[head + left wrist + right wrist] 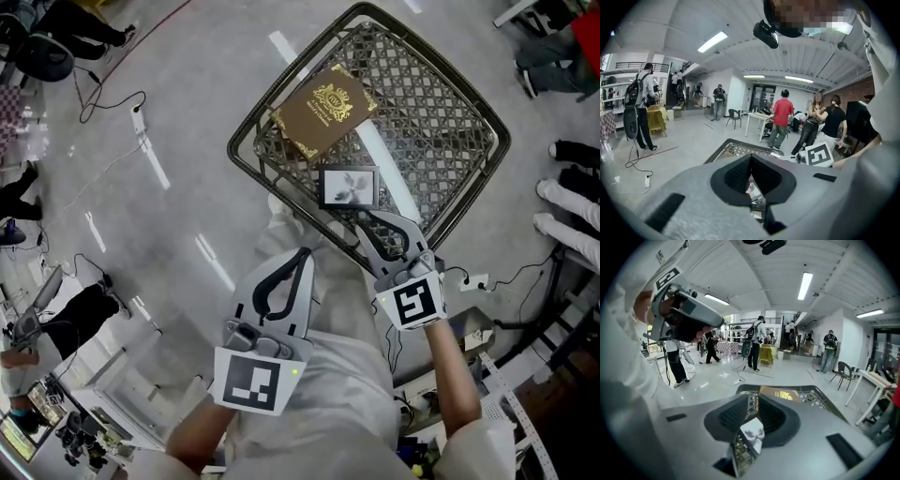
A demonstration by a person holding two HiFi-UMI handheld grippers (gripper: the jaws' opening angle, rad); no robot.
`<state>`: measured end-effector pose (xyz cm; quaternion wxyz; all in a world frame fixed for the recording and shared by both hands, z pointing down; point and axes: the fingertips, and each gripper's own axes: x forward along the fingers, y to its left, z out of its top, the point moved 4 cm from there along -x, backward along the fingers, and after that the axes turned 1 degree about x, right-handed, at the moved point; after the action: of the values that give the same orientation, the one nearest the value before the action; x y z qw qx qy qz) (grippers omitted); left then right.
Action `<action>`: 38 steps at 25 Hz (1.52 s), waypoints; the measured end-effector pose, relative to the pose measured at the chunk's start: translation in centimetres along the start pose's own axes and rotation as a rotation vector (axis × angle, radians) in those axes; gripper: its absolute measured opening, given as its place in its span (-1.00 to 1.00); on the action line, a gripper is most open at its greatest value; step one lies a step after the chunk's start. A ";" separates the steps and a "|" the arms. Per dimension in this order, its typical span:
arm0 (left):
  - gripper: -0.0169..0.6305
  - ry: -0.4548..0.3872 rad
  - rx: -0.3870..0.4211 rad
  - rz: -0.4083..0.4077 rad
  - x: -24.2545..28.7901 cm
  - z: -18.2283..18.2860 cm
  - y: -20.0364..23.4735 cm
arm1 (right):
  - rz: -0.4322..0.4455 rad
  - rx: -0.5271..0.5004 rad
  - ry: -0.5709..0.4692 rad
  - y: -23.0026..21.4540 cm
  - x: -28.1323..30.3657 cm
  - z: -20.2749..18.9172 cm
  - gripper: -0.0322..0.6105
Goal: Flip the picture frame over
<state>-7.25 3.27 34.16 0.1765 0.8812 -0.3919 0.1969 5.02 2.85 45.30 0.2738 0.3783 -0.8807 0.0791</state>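
The small black-rimmed picture frame [349,187] lies print-side up on the dark metal lattice table [459,103], near its front rim, just beside a brown hardback book with a gold crest [325,111]. The right gripper [367,223] points at the frame's near edge, its jaws a narrow gap apart and clamping nothing; the tips seem just short of the frame. The left gripper [305,253] hangs off the table with its jaws closed together and empty.

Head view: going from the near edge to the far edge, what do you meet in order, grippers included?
left gripper → right gripper → picture frame → brown book with a gold crest
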 end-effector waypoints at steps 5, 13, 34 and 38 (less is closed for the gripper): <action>-0.90 0.022 0.001 -0.008 1.2 -1.5 0.0 | 0.077 -0.055 0.055 0.2 2.9 -3.7 -0.60; -0.90 0.049 -0.017 -0.020 3.3 -3.2 0.2 | 0.188 -0.122 0.165 0.5 6.2 -8.5 -0.59; -0.90 0.114 -0.122 -0.001 4.4 -5.4 2.1 | 0.386 -0.289 0.413 2.8 12.3 -16.0 -0.59; -0.89 0.120 -0.124 0.002 4.4 -5.8 2.5 | 0.399 -0.318 0.442 3.1 12.8 -16.7 -0.60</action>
<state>-7.68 1.68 41.67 0.2538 0.8548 -0.3929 0.2248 2.66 2.80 66.50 0.4931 0.1248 -0.8579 0.0728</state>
